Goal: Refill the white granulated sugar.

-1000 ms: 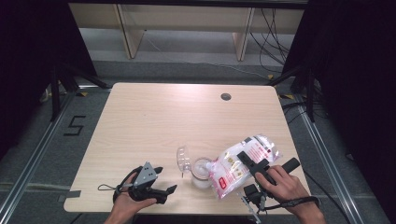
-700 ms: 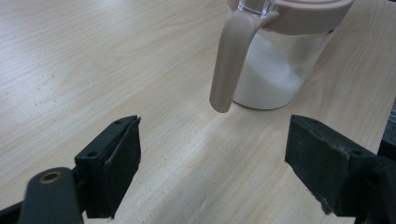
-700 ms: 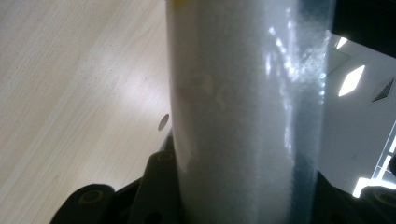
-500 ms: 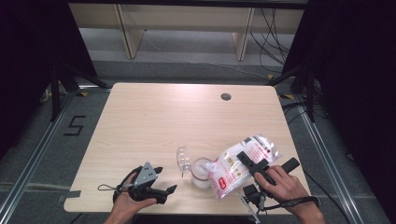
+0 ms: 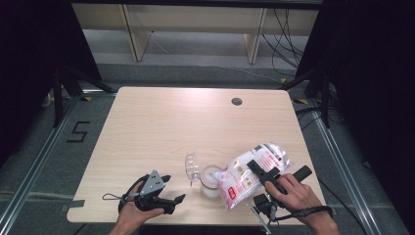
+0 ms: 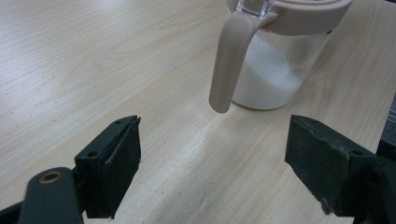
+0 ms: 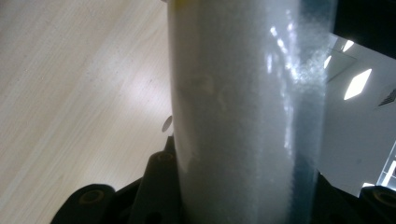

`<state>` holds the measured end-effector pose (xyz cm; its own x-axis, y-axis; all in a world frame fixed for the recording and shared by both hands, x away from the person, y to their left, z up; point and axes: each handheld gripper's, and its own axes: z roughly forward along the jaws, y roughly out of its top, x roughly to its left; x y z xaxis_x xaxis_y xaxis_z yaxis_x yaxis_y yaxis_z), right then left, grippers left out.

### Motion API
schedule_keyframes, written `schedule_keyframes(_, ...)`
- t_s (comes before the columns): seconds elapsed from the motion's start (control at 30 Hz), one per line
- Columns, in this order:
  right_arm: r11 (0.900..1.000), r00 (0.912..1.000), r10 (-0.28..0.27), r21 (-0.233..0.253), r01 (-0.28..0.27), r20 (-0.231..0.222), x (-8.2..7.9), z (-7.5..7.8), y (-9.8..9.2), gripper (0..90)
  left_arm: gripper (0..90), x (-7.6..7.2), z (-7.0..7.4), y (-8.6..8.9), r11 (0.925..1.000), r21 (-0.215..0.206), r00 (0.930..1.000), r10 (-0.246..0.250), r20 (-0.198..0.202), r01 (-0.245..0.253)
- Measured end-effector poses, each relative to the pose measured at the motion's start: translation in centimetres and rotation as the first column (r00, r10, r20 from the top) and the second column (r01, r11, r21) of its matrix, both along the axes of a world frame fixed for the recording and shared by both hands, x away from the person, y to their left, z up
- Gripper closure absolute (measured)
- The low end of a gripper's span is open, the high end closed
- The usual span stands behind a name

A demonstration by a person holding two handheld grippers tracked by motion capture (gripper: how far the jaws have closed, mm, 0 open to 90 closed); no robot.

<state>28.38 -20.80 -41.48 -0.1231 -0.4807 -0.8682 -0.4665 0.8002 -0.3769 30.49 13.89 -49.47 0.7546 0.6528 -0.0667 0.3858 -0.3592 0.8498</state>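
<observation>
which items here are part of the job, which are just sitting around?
In use, as far as I can tell:
- bag of white granules, clamped in right tongs, tilted over jar
- jar, part filled, lid flipped open

Idle:
- left tongs, open, holding nothing
- table, its grommet hole

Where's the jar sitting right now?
In the high view the jar stands near the table's front edge, right of centre, its lid flipped open, between the left gripper and the bag held by the right gripper.

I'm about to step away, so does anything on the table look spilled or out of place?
No spill visible. The bag, held in the right gripper, tilts over the open jar, whose clear lid is flipped up. The left gripper sits open nearby.
</observation>
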Motion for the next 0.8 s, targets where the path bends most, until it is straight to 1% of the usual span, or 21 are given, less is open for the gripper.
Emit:
schedule_keyframes(0.07, 1.0, 1.0, 0.006, -0.009, -0.006, 0.001, 0.04, -0.07, 0.05, 72.8, 17.9, 0.01, 0.0, 0.0, 1.0, 0.003, 1.0, -0.004, -0.003, 0.004)
schedule_keyframes(0.1, 1.0, 0.9999, 0.006, -0.002, -0.006, 0.009, 0.04, -0.13, 0.01, 72.8, 18.0, 0.02, -0.01, -0.02, 1.0, 0.002, 1.0, -0.005, -0.001, 0.005)
schedule_keyframes(0.13, 1.0, 1.0, 0.006, -0.004, -0.006, 0.003, 0.08, -0.1, -0.01, 72.8, 17.9, 0.02, -0.01, -0.03, 1.0, 0.002, 1.0, -0.005, -0.001, 0.005)
schedule_keyframes(0.17, 1.0, 0.9999, 0.014, -0.025, -0.014, 0.007, 0.18, 0.03, 0.0, 72.8, 18.0, 0.0, 0.0, -0.05, 1.0, 0.006, 1.0, 0.0, 0.001, 0.0)
schedule_keyframes(0.2, 1.0, 1.0, 0.001, -0.022, -0.001, 0.001, 0.13, -0.02, -0.01, 72.8, 17.9, 0.05, -0.05, -0.07, 1.0, 0.0, 1.0, -0.004, -0.001, 0.004)
schedule_keyframes(0.23, 1.0, 1.0, 0.008, -0.019, -0.008, 0.005, 0.18, -0.08, -0.02, 72.8, 18.0, 0.06, -0.07, -0.06, 1.0, 0.005, 1.0, -0.002, -0.003, 0.002)
schedule_keyframes(0.3, 0.999, 0.9997, 0.024, -0.035, -0.023, 0.008, 0.26, 0.01, 0.18, 72.8, 17.9, 0.05, -0.04, -0.08, 1.0, 0.003, 0.9999, -0.007, -0.007, 0.007)
schedule_keyframes(0.33, 1.0, 1.0, 0.006, -0.029, -0.006, 0.004, 0.14, -0.03, 0.11, 72.9, 18.0, 0.03, -0.04, -0.1, 1.0, 0.002, 1.0, -0.006, -0.002, 0.006)
schedule_keyframes(0.37, 0.999, 1.0, 0.002, -0.034, -0.002, 0.004, 0.11, 0.0, 0.17, 72.9, 18.0, 0.02, -0.03, -0.08, 1.0, 0.002, 1.0, -0.006, -0.002, 0.006)
schedule_keyframes(0.6, 0.999, 0.9997, 0.016, -0.039, -0.016, 0.019, 0.13, 0.14, 0.36, 73.0, 17.9, 0.03, -0.07, -0.12, 1.0, 0.005, 1.0, -0.007, -0.004, 0.008)
schedule_keyframes(0.63, 0.999, 0.9998, 0.009, -0.048, -0.008, 0.017, 0.06, 0.22, 0.43, 73.0, 17.9, 0.03, -0.08, -0.12, 1.0, 0.006, 1.0, -0.007, -0.004, 0.007)
schedule_keyframes(0.77, 0.999, 0.9998, 0.011, -0.046, -0.01, 0.019, 0.0, 0.24, 0.54, 73.0, 18.0, 0.04, -0.08, -0.09, 1.0, 0.008, 1.0, -0.005, -0.004, 0.005)
schedule_keyframes(0.8, 0.998, 0.9997, 0.014, -0.056, -0.012, 0.022, -0.06, 0.36, 0.59, 73.0, 18.0, 0.07, -0.18, -0.17, 1.0, -0.007, 1.0, -0.005, -0.001, 0.005)
